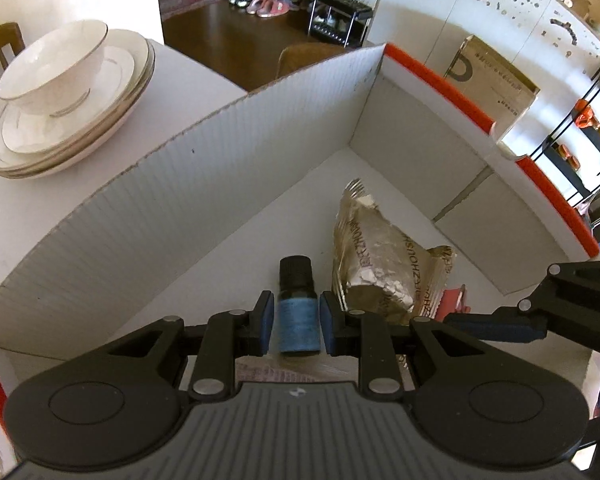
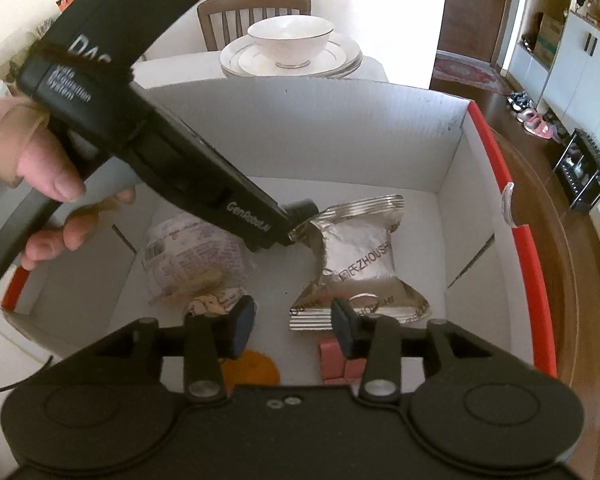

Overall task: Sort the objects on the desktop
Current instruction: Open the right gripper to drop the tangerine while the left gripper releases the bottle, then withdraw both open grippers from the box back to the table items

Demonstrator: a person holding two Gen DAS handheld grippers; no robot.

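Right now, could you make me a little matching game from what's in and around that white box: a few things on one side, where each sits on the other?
Things:
1. small dark bottle
2. silver foil packet
3. white bowl
4. pink block

Places:
A. on the stacked plates, outside the cardboard box
B. between the left gripper pads
C. box floor, just under the right gripper
D. middle of the box floor, crumpled

Pairs: 1-B, 2-D, 3-A, 4-C

Bright daylight – blown-out walls, perhaps backlit; fisheye-warped edges.
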